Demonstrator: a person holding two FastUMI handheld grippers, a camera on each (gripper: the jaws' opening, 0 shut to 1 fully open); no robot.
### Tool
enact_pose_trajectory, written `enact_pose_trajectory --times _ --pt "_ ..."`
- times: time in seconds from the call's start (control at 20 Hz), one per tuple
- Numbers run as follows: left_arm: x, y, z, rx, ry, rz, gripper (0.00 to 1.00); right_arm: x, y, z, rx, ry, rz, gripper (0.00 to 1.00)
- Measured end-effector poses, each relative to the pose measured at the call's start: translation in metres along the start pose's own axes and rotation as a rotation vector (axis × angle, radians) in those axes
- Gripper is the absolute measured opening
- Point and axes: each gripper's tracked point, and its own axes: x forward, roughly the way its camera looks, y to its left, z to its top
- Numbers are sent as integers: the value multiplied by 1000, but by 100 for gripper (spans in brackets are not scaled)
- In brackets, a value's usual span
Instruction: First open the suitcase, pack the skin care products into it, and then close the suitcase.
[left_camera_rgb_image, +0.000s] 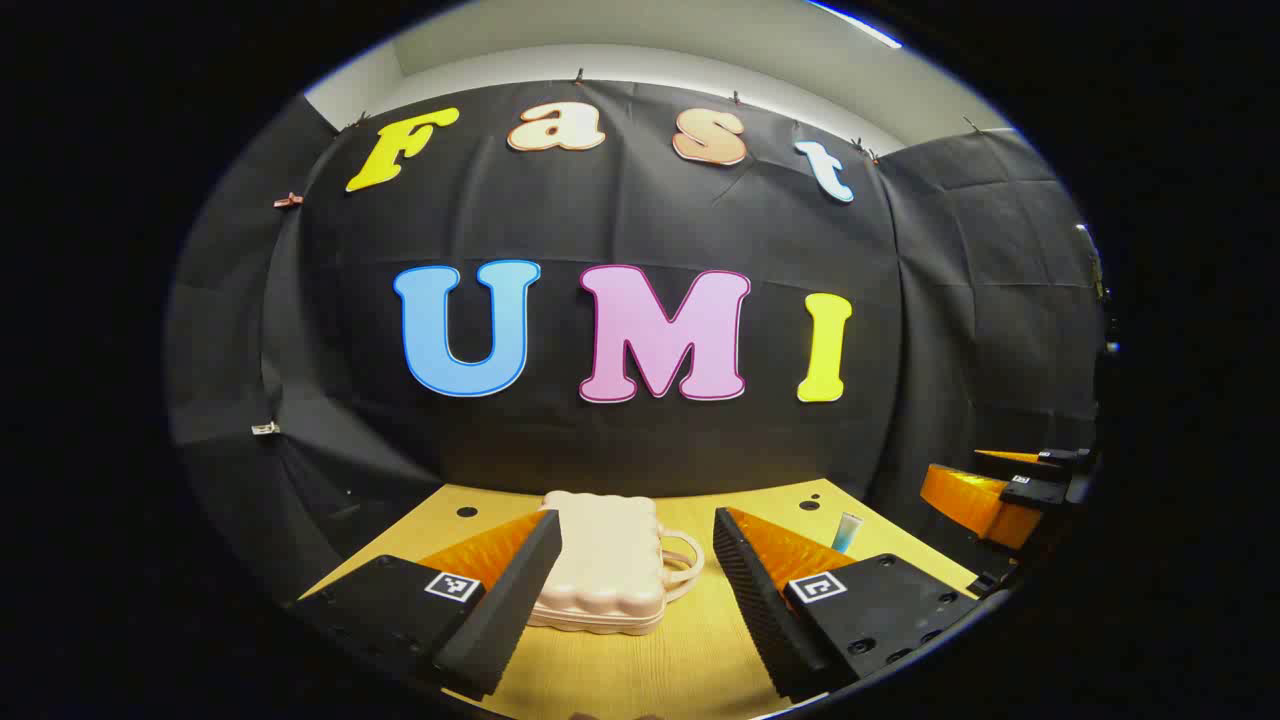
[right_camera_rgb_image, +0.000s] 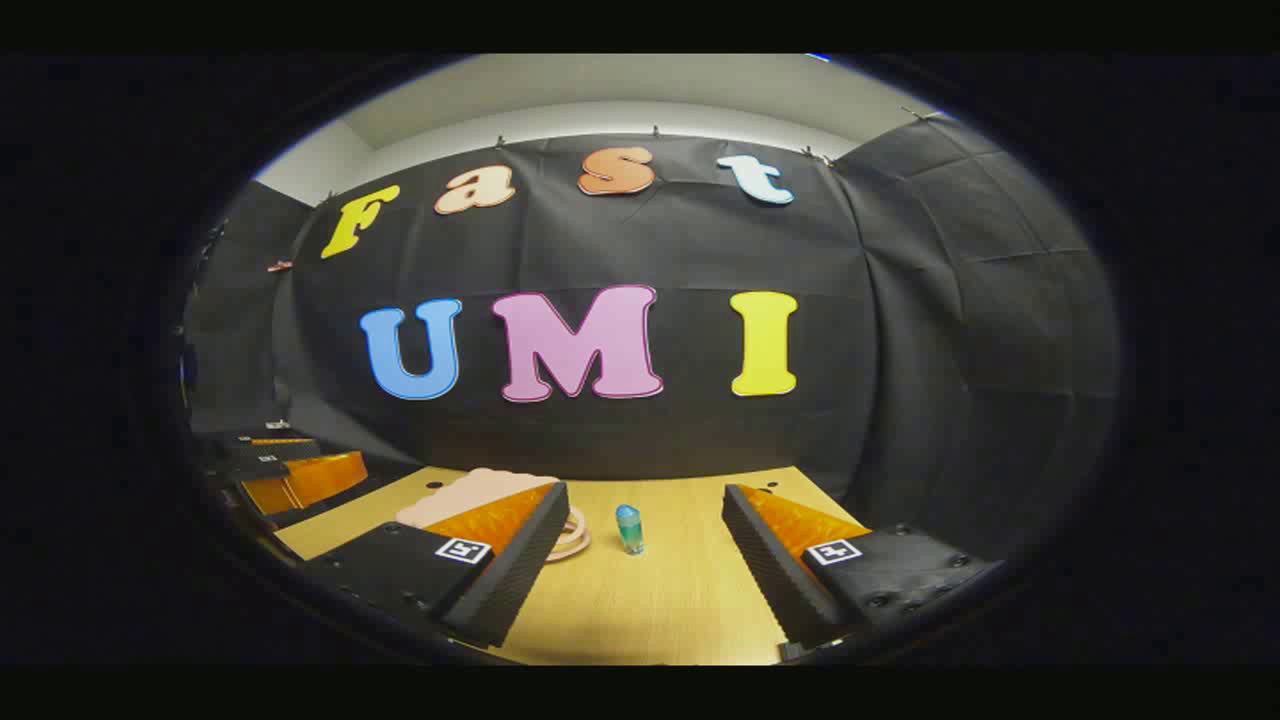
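Both cameras look low across the wooden table (left_camera_rgb_image: 640, 670) toward the booth's back wall. The left gripper view faces the closed suitcase (left_camera_rgb_image: 605, 570), lying near and between its spread jaws. The right gripper view faces the small bottle (right_camera_rgb_image: 629, 529) between its jaws. Both views share the table, suitcase, bottle and wall.
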Motion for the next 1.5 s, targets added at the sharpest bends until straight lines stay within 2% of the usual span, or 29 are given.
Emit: enact_pose_trajectory --times 0.05,0.1,0.3,0.5,0.65,1.0,1.15,1.25,1.35,1.5 --pt "0 -1 0 3 0 -3 92 1 0 -1 3 3 1 98" --pt "1 -2 -1 7 2 -5 96 1 0 -2 5 6 1 98" --pt "7 -4 -12 15 38 -2 96 3 -2 -7 11 23 1 98" --pt "15 -2 -16 -39 58 8 96 5 -7 -6 42 34 -6 98" --pt "21 0 -17 -37 64 15 96 12 -13 -3 44 19 -19 98" --pt "40 -8 -24 -35 77 7 96 36 -6 -3 19 21 24 96" --pt "63 -18 -27 -22 105 -10 96 49 -12 4 15 -3 18 97" --pt "82 -29 -37 -61 147 -32 96 56 -18 4 -5 -14 11 97" --pt "108 -42 -48 -88 186 -54 96 65 -27 1 -56 -17 5 97" --pt "155 -61 -73 -67 252 -73 96 72 -40 -8 -94 -6 18 97"
